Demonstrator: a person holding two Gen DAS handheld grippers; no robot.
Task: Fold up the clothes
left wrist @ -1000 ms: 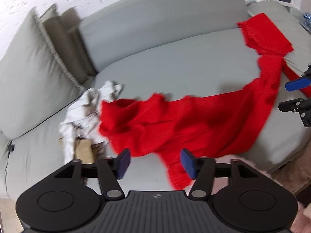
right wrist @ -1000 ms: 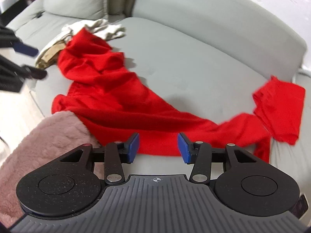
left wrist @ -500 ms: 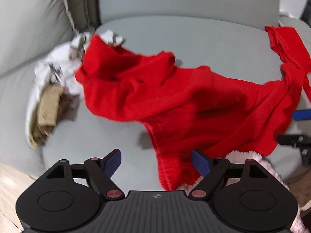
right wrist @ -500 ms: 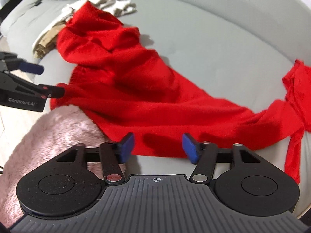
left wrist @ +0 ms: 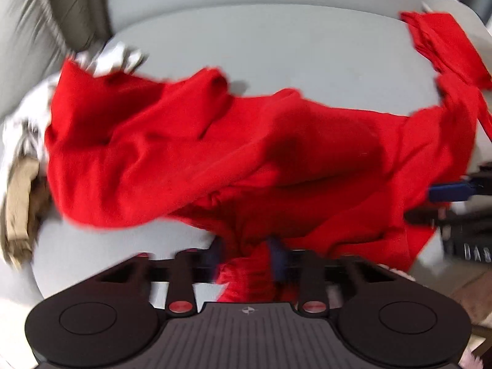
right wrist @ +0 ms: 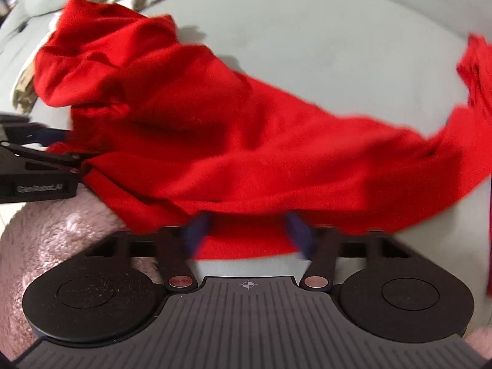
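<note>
- The red garment [left wrist: 246, 141] is spread crumpled across the grey sofa seat [left wrist: 276, 46], with its lower edge spilling over the front of the seat; a sleeve-like part trails off to the far right.
- It is judged to be a soft, light knit; it will be limp and will stretch and sag when lifted; nothing about it is fragile, but a thin pinch may slip, so a gathered bunch of fabric is the safer hold.
- The ribbed hem along the near edge is judged the best place to be taken, at two points well apart, so that the cloth can be drawn out flat for folding.
- The left hand-held gripper [left wrist: 246, 255] is seen with its jaws closing; a bunched piece of the hem fills the gap between them and seems to be pinched.
- The right hand-held gripper [right wrist: 249, 236] is shown blurred, its jaws apart; the garment's near edge lies between and over them, but no pressing of the pads on the cloth can be seen.
- A pale heap of other clothes [left wrist: 21, 184] lies touching the garment's far left end; a pink fluffy cover [right wrist: 55, 240] is seen just below the hem.
</note>
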